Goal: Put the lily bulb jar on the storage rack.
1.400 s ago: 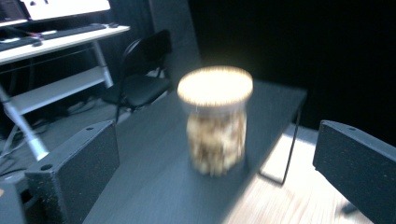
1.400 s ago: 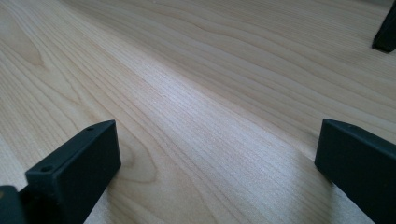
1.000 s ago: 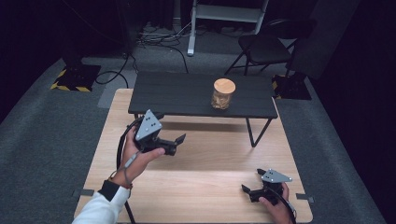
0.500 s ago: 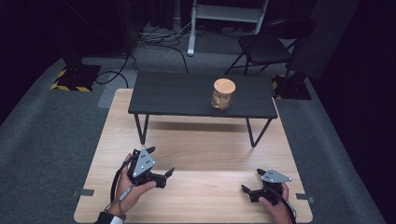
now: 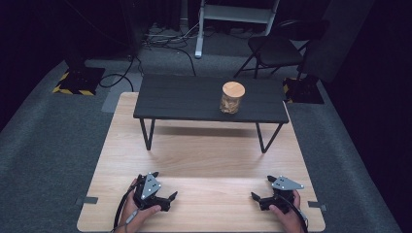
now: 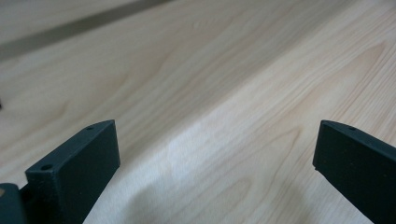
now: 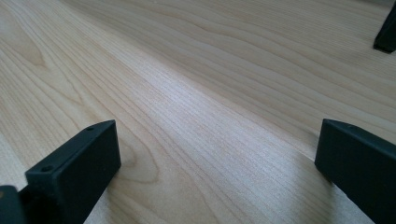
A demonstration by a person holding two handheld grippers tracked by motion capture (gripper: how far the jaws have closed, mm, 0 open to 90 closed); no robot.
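A glass jar (image 5: 232, 97) with a wooden lid stands upright on the right part of a small black bench (image 5: 184, 99) at the back of the light wooden table (image 5: 204, 160). My left gripper (image 5: 167, 199) rests low on the table near the front left, held in a hand, its jaws wide open with nothing between them (image 6: 215, 158). My right gripper (image 5: 257, 198) lies near the front right edge, also open and empty (image 7: 217, 154). Both are far from the jar.
The black bench stands on thin legs (image 5: 145, 134) over the table's far half. One bench foot (image 7: 386, 29) shows in the right gripper view. Grey carpet (image 5: 53, 136) surrounds the table; a black chair (image 5: 277, 51) and cables (image 5: 165, 39) lie behind.
My left gripper has come down and back from mid-table to rest near the front left edge. The right gripper and the jar have stayed put.
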